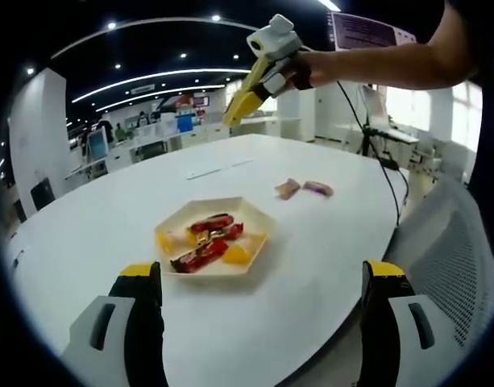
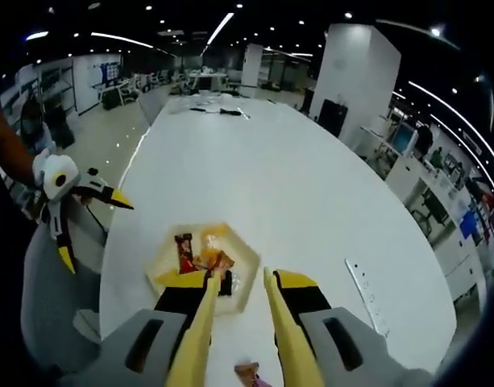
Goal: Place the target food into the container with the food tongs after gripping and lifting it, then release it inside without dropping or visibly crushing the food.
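Red snack bar (image 1: pixel 199 255) — long axis slantwise — in hexagonal tray (image 1: pixel 255 211).

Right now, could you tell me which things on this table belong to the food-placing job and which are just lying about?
Belonging to the job:
- hexagonal tray with wrapped snacks
- right gripper with yellow tongs, open
- left gripper, open
- two loose wrapped snacks, probably the next targets

Just lying about:
- black cable
- mesh chair
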The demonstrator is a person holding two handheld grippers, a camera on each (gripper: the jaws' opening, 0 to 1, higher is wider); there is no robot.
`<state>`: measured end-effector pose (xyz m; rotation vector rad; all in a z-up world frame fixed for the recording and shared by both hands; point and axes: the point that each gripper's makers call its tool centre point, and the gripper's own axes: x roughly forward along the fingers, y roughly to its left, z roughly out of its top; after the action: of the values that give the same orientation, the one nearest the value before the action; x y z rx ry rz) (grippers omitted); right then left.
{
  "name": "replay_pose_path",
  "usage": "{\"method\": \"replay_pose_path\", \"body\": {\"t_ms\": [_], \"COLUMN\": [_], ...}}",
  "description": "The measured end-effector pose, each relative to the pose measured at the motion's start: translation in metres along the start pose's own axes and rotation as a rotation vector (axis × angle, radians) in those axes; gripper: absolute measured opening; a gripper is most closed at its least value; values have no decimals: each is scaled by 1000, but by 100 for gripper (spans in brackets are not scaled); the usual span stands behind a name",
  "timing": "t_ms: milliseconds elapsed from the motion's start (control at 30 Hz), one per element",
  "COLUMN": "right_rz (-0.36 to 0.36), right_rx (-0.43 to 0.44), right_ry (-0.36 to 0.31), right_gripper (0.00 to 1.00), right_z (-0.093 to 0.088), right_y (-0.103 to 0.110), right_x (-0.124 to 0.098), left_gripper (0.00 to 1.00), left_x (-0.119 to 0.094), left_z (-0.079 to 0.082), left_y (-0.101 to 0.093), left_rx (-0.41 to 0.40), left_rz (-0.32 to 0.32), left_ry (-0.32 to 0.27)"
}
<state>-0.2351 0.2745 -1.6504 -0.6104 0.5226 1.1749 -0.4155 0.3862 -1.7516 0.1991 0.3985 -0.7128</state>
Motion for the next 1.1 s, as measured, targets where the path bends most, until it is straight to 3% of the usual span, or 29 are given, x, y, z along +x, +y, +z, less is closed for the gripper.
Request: {"method": "replay_pose_path", "body": {"t_ms": [733,1100], "right_rz": [-47,-46], "right_rx": [18,17], "right_ry": [22,5], "right_gripper": [30,30], "right_z": [-54,-71], "right_y": [-14,-12], "right_x": [-45,-61], "left_gripper": [99,99], "left_x": [1,-2], "left_z": [-2,4], "left_y": [-3,-4], "left_rx": [6,-2], "left_rz": [-15,-20], "left_ry": [11,-14]}}
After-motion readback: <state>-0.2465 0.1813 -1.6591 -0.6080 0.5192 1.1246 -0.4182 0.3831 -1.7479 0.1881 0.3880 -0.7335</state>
